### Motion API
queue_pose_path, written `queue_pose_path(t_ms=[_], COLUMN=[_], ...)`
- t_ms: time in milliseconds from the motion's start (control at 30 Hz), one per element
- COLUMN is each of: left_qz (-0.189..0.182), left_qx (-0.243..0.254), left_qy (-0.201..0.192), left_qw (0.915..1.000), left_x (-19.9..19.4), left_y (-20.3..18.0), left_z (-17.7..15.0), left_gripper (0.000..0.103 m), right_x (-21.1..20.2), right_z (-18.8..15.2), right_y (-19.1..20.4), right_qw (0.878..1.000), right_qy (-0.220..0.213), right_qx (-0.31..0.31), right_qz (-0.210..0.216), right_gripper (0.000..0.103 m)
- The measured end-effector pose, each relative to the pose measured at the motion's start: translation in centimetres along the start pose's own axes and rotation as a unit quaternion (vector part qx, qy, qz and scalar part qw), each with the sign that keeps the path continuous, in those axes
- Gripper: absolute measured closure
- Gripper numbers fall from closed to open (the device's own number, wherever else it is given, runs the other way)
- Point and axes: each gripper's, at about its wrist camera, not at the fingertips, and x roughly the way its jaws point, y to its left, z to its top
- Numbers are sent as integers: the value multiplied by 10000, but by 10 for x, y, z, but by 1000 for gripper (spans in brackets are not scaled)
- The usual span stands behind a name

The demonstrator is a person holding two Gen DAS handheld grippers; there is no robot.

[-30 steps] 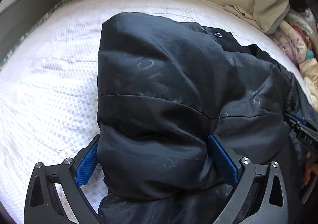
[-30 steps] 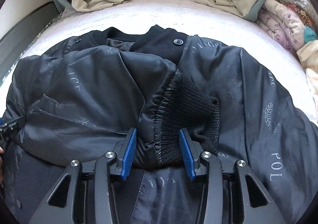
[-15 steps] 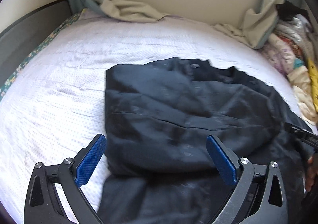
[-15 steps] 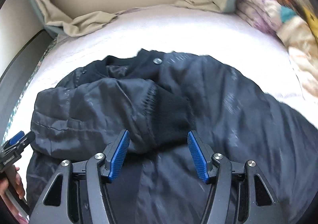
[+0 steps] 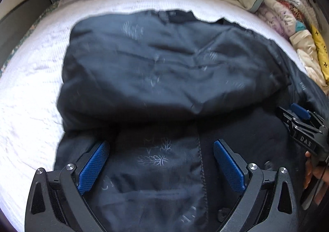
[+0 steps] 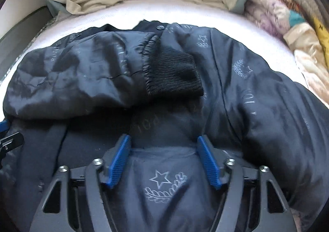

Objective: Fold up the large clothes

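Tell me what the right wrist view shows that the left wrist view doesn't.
Only the right wrist view shows the sleeve's black ribbed cuff lying across the jacket, plus the right gripper, open, straddling a bunched ridge of fabric. Only the left wrist view shows the left gripper, open over the lower jacket, and the other gripper's "DAS" label. Both show the black jacket on the white bed, beige bedding behind, and the colourful clothes pile at right.

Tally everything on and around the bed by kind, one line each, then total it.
Black jacket: 1
White bedspread: 1
Beige sheet bunched at the headboard: 1
Pile of patterned bedding at the right, counted as one since its pieces cannot be separated: 1
Grippers, left gripper and right gripper, both with jaws apart: 2
Total: 6
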Motion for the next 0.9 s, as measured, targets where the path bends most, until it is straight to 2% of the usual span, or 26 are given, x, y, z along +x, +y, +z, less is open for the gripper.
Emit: queue_pose_path(t_ms=[100,233,333,533,667,900], left_qz=[184,189,225,551,464,416], left_qx=[182,194,113,80,47,24], left_qy=[-95,-20,55,33,-32,-359], left_qw=[9996,9996,9997,9984,9989,9985], left_x=[3,3,-13,-40,-30,-26], left_y=[-8,-8,-5,-2,2,5], left_z=[-4,-7,-17,-50,-61,-63], left_gripper=[1,1,1,1,0,0], right_x=[2,7,7,9,8,9], right_z=[-6,-3,-4,-3,-3,-2], right_y=[6,2,4,6,6,7], right_qw=[9997,9998,9998,9997,9997,9997], right_qy=[-154,-155,-159,-152,-150,-123], right_qx=[-147,-105,-155,-190,-195,-190], right_qz=[-121,40,4,-17,-26,-34], right_gripper=[25,20,19,18,18,17])
